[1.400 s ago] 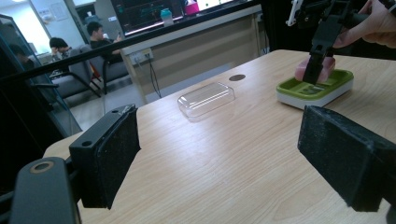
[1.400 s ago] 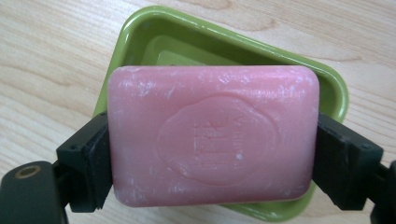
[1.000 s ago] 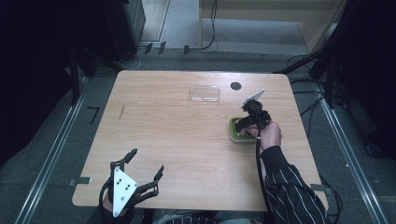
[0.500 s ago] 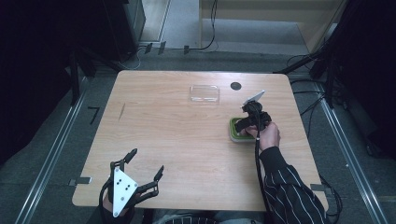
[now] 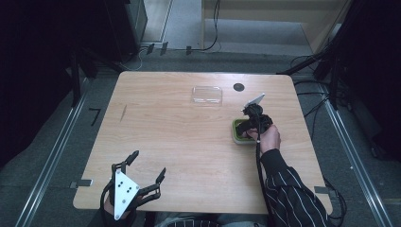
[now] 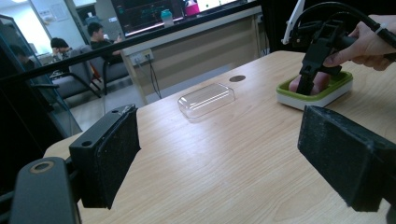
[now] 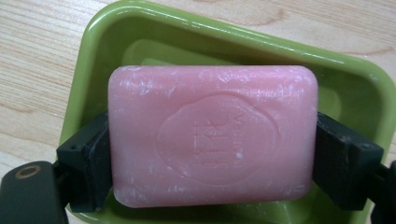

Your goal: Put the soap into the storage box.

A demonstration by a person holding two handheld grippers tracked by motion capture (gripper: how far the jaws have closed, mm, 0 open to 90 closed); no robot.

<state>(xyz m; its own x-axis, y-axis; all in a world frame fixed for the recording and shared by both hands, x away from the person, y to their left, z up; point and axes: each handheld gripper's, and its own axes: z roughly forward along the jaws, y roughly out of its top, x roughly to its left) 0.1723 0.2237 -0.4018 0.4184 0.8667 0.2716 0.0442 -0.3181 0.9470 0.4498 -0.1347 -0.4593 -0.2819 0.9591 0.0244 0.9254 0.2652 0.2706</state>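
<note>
Soap (image 7: 212, 135), pink and stamped with an oval emblem, sits between the jaws of my right gripper (image 7: 212, 163), one black pad pressed against each short end, so that gripper is closed on the bar. The bar lies inside a green soap dish (image 7: 100, 42) (the dish has a white underside, seen from my left gripper view), and I cannot tell whether the bar rests on the dish floor or is lifted just clear of it. From the high view the dish (image 5: 236, 126) stands on the right half of the wooden counter (image 5: 179, 142), with my right hand (image 5: 268, 138) above it and the gripper (image 5: 247, 128) pointing down into it; my striped sleeve (image 5: 293, 198) comes in from the bottom edge.

My left gripper (image 5: 144, 175) is held near the counter's near-left corner, well apart from the dish, its jaws spread wide with nothing between them; its grey three-cornered plate (image 5: 124, 191) faces up. In its own view the two black pads (image 6: 109, 154) stand far apart over bare wood.

A clear plastic lid (image 5: 207, 94) lies flat towards the far edge of the counter, left of a small dark round hole (image 5: 239, 87). Beyond the counter, in the left gripper view, people (image 6: 100, 35) sit at a desk.
</note>
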